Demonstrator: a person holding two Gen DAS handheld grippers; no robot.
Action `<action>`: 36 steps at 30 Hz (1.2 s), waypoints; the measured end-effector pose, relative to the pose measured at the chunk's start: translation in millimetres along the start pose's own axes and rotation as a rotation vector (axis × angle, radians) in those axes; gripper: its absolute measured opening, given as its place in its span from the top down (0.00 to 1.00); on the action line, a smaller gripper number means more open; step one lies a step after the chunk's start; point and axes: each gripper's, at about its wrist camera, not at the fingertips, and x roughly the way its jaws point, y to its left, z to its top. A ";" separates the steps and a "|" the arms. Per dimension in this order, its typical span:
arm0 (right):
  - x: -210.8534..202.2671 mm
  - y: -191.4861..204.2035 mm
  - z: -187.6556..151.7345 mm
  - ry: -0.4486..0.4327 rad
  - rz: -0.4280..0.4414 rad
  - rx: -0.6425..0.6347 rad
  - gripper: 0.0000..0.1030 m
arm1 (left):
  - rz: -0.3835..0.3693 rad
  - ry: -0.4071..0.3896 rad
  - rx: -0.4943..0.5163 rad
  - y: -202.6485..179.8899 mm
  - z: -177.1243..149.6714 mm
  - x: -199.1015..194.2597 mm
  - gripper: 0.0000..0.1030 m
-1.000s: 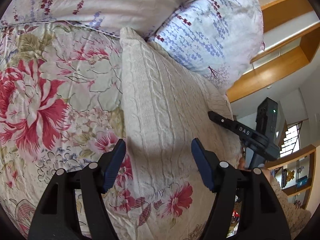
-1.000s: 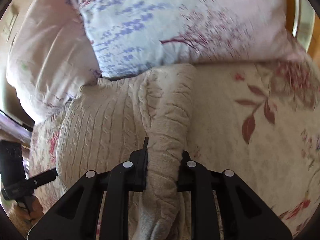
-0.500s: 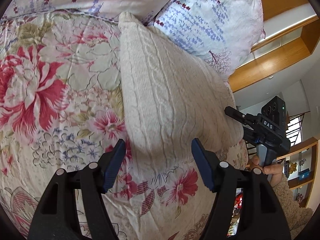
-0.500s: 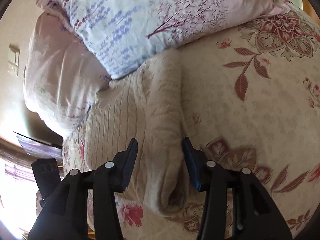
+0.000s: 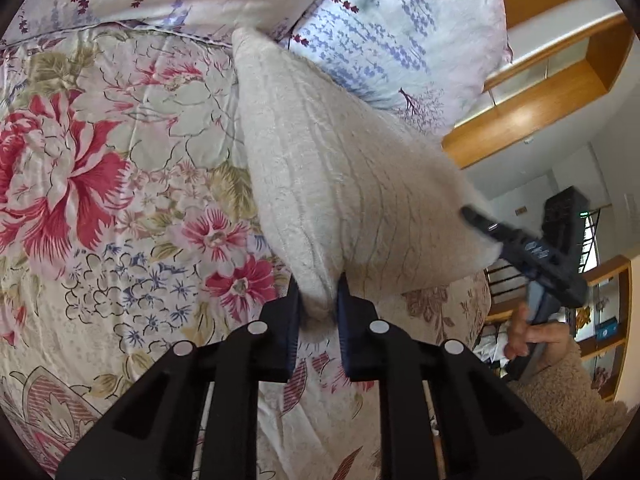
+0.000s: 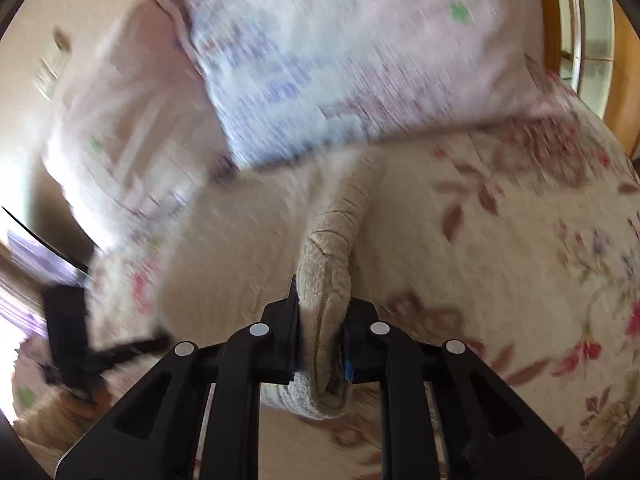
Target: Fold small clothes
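A cream cable-knit sweater (image 5: 340, 184) lies on a floral bedspread (image 5: 104, 184), its far end against the pillows. In the left wrist view my left gripper (image 5: 318, 300) has its jaws closing on the sweater's near edge, and the pads pinch the bunched knit. The right gripper (image 5: 484, 224) shows there at the sweater's right corner, held by a hand (image 5: 532, 336). In the blurred right wrist view my right gripper (image 6: 322, 316) has its jaws closing on a rolled fold of the sweater (image 6: 332, 248), cloth squeezed between the pads. The left gripper (image 6: 128, 350) appears at the lower left.
Two floral pillows (image 5: 392, 32) lie at the head of the bed behind the sweater. A wooden headboard and shelves (image 5: 552, 92) stand to the right. The bedspread (image 6: 500, 248) stretches bare to the right of the sweater.
Both grippers were open half a second ago and have now closed on the sweater. The right hand's view has shifted and blurred. The sweater's near edge now bunches up between the left pads.
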 end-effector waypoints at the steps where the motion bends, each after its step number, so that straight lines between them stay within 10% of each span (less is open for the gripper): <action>1: 8.7 -7.0 -6.2 0.031 -0.027 0.005 0.84 | 0.006 0.007 0.001 3.0 -2.7 2.8 0.85; 8: 26.3 -17.4 -4.6 0.056 -0.007 0.035 0.81 | 0.025 -0.006 -0.042 14.6 -14.1 10.8 0.81; 14: -3.3 -45.7 9.0 -0.020 0.121 0.185 0.41 | -0.057 -0.106 -0.032 7.2 -10.4 -22.1 0.51; 20: 24.1 -65.6 35.3 0.017 0.205 0.354 0.42 | 0.028 -0.139 -0.075 5.3 22.1 -16.4 0.43; 22: 36.8 -59.8 37.6 0.053 0.210 0.348 0.78 | 0.056 -0.132 -0.088 4.5 29.0 -9.0 0.43; 24: 42.3 -44.6 42.5 0.059 0.168 0.278 0.90 | 0.066 -0.121 -0.103 4.9 32.9 -1.0 0.43; 29: 21.7 -20.5 64.4 -0.073 0.110 0.143 0.91 | 0.077 -0.115 -0.086 -0.5 34.4 7.8 0.43; 36: 48.7 -29.1 54.8 0.023 -0.017 0.139 0.83 | 0.139 -0.113 -0.040 -8.5 36.4 10.8 0.41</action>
